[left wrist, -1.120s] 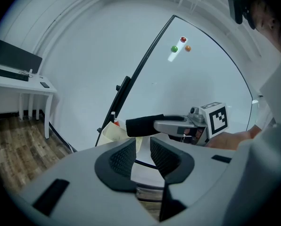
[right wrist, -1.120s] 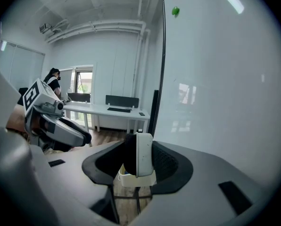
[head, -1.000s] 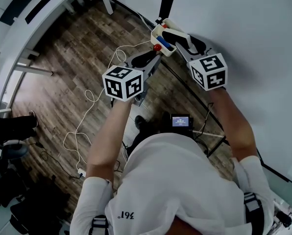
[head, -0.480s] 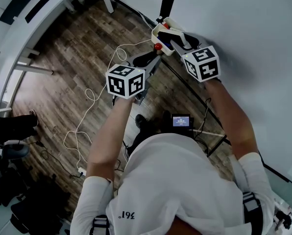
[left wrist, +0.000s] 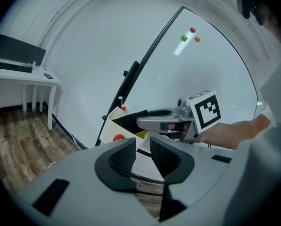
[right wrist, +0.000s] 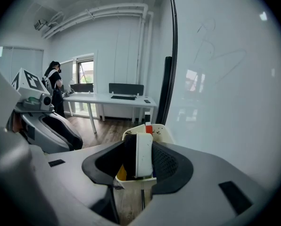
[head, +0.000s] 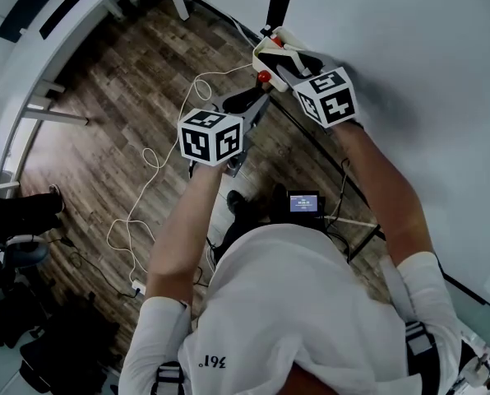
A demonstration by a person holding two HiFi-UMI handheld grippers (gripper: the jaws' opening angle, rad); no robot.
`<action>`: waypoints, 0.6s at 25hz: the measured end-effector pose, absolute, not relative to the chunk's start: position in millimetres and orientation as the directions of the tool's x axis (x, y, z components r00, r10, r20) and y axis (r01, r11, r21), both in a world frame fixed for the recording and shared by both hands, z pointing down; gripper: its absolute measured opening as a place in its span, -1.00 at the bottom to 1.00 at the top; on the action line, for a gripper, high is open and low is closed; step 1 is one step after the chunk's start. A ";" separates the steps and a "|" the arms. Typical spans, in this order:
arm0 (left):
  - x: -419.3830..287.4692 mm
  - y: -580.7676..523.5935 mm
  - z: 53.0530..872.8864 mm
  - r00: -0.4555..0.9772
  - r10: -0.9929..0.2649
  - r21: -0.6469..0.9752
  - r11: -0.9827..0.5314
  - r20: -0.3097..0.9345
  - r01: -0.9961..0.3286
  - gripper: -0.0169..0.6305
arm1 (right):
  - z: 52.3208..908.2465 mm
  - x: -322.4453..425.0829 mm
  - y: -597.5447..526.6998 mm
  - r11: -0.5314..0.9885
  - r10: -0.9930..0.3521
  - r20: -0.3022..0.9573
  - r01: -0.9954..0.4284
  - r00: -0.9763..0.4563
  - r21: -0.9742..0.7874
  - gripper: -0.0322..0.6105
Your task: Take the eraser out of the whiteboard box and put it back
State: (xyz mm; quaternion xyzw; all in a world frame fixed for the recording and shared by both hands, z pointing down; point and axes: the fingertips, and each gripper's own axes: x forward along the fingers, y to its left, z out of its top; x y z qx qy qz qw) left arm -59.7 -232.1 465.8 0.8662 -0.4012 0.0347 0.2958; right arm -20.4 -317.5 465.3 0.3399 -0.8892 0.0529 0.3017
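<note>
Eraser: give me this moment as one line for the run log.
right claw: shut on eraser | eraser: upright, at mouth of whiteboard box | left claw: open, empty, clear of box

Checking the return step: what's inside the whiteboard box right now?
The eraser, gripped in the right tool, appears partly down inside the whiteboard box, beside a red-tipped item and a yellow item. The box floor is hidden by them.

We see a wood floor (head: 89,155) bearing a white desk's (head: 68,31) legs, a looping white cable (head: 150,156) and, at lower left, dark things (head: 15,319), perhaps bags. The box (left wrist: 110,126) sits at the whiteboard's (head: 426,56) edge.
</note>
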 end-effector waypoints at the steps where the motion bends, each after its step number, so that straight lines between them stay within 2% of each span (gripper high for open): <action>1: -59.8 -231.5 468.1 0.676 -0.673 0.487 -0.501 0.301 -0.716 -0.64 | 466.6 -21.8 -318.6 0.764 -0.572 0.573 -0.635 -0.586 0.113 -0.30; 15: -67.7 -225.3 473.6 0.660 -0.685 0.501 -0.473 0.308 -0.724 -0.64 | 476.8 -26.7 -323.4 0.765 -0.588 0.563 -0.626 -0.581 0.153 -0.30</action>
